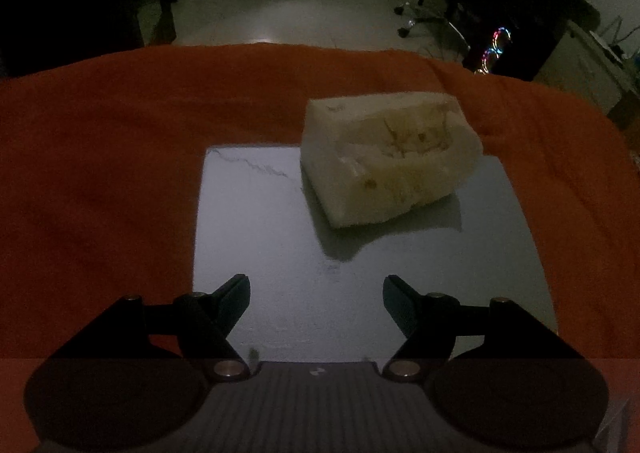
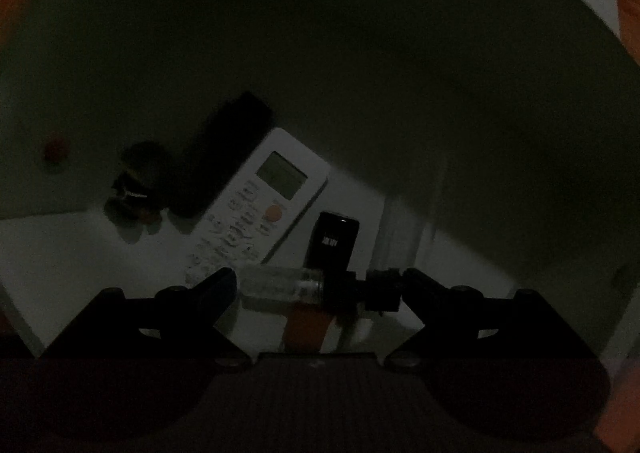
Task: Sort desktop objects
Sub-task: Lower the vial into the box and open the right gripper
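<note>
From my left camera I see the wide orange cloth (image 1: 120, 157) covering the table, and on it a pale grey square slab with a thin dark vein (image 1: 360, 273). Toward one o'clock on that slab sits a crumpled, cream-white open paper box (image 1: 384, 161), its near corner over the slab and its far side over the cloth. My left gripper (image 1: 316, 293) hangs over the slab's near edge with its jaws spread and nothing between them. The right camera is very dark: I look down on a pale surface (image 2: 60, 261) where a white remote control with a small screen and an orange button (image 2: 260, 209) lies slanted, a black remote (image 2: 224, 157) beside it at eleven o'clock and a small dark cylinder (image 2: 334, 241) at its four o'clock. My right gripper (image 2: 320, 287) stands wide, with a small clear bottle with a dark cap (image 2: 296, 287) lying crosswise between the fingertips; I cannot tell whether the pads press it.
</note>
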A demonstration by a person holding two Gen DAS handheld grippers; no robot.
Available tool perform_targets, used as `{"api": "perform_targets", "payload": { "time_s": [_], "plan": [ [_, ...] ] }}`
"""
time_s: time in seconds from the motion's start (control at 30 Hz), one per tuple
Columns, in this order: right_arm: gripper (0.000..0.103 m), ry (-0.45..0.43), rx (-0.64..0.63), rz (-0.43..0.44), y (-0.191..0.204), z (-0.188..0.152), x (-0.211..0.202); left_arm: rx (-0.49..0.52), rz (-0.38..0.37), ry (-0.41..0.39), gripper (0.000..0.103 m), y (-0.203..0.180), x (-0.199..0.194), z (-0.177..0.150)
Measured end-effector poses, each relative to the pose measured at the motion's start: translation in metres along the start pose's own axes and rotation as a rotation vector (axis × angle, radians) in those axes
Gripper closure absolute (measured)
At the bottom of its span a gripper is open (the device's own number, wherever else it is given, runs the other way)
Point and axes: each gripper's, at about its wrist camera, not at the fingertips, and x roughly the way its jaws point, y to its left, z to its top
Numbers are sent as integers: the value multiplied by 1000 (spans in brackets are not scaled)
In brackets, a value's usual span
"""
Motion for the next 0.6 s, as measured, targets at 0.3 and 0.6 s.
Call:
{"api": "perform_targets", "payload": {
  "time_s": [0.3, 0.6],
  "plan": [
    [11, -65, 33, -9, -9, -5, -31, -2, -7, 5, 32, -7, -3, 1],
    [4, -100, 68, -69, -8, -7, -32, 6, -19, 17, 32, -12, -3, -1]
  ]
}}
